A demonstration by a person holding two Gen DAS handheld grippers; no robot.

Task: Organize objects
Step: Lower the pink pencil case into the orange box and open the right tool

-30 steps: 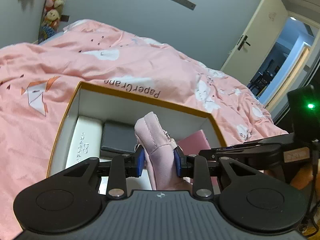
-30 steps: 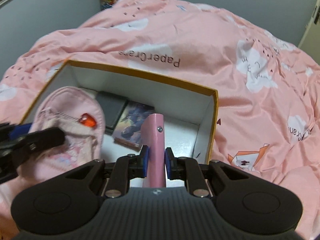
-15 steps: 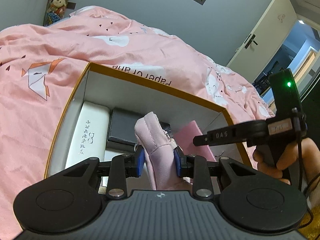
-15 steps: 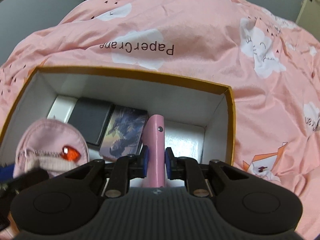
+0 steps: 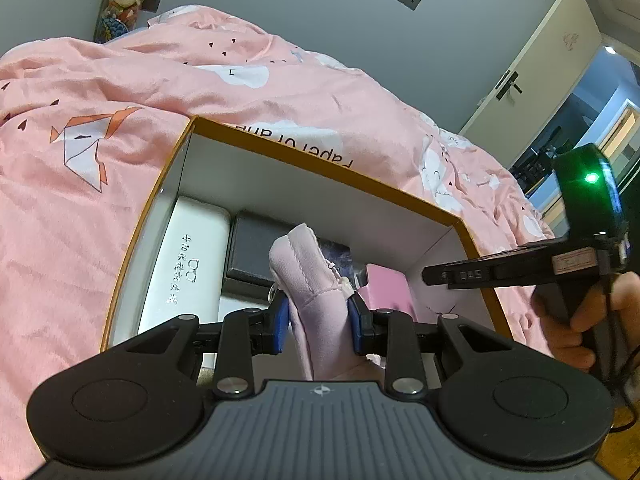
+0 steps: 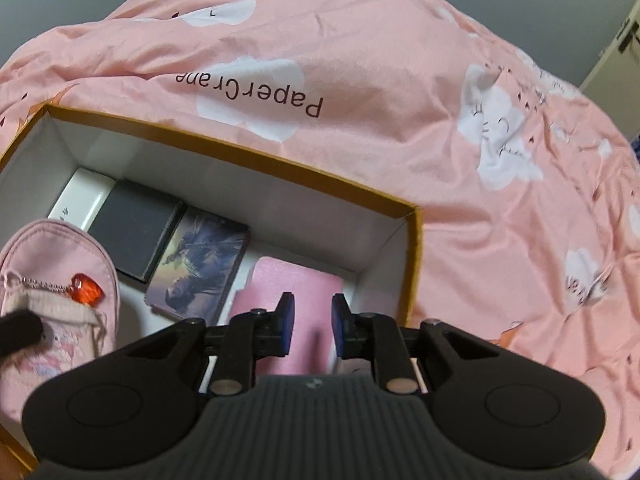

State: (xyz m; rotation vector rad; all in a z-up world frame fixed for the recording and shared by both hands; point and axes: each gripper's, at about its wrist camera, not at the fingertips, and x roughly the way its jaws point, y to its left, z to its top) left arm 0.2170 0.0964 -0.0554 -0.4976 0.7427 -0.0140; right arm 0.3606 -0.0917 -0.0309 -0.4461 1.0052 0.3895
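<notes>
Left wrist view: the left gripper (image 5: 318,326) pinches a soft pale-pink fabric pouch (image 5: 308,276) between its two blue pads, which press into the stitched, padded cloth from either side. The pouch stands upright and rises beyond the fingertips, over an open cardboard box (image 5: 332,170) with an orange rim and white inner walls. Inside the box, left of the fingers, lies a long white glossy case (image 5: 188,268) with printed characters; beside it sits a flat matte dark-grey box (image 5: 256,248). Right of the fingers lies a smooth pink wallet (image 5: 386,288). At far right a hand (image 5: 580,320) holds the other black gripper handle. The box rests on a rumpled pink duvet (image 5: 100,128).

Right wrist view: the right gripper (image 6: 313,326) has its blue pads slightly apart and gripping nothing. The pink wallet (image 6: 288,292) lies flat on the box floor, below and just beyond the fingertips, in the box's right-hand corner. Left of the fingers lies a glossy picture-printed card box (image 6: 200,266), then the dark-grey box (image 6: 134,232) and the white case (image 6: 82,198). At far left is the pouch (image 6: 60,280), carrying a red faceted charm (image 6: 85,289) on a bead chain.
</notes>
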